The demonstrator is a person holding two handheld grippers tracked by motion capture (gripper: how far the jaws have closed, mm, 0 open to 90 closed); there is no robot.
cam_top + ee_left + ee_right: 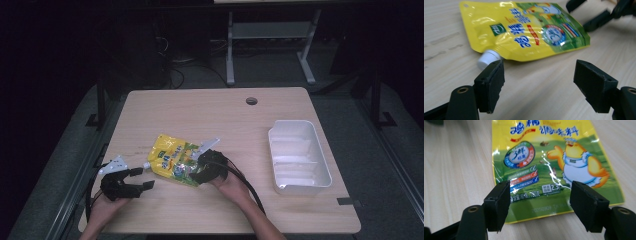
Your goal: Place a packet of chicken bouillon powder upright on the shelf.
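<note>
A yellow and green spouted pouch (172,159) lies flat on the wooden table (210,115), its white cap (487,58) pointing toward the person's left. My left gripper (143,178) is open just short of the cap, nothing between its pads. In the left gripper view the jaws (541,82) stand wide with the pouch (524,30) beyond them. My right gripper (197,170) is open low over the pouch's bottom edge. In the right gripper view its jaws (540,203) straddle the green printed end of the pouch (549,162) without pressing on it.
A white plastic bin (299,155) stands empty at the table's right side. A round cable hole (251,101) sits near the far edge. A dark strip of tape (347,201) marks the front right corner. Desk legs and cables stand beyond the table.
</note>
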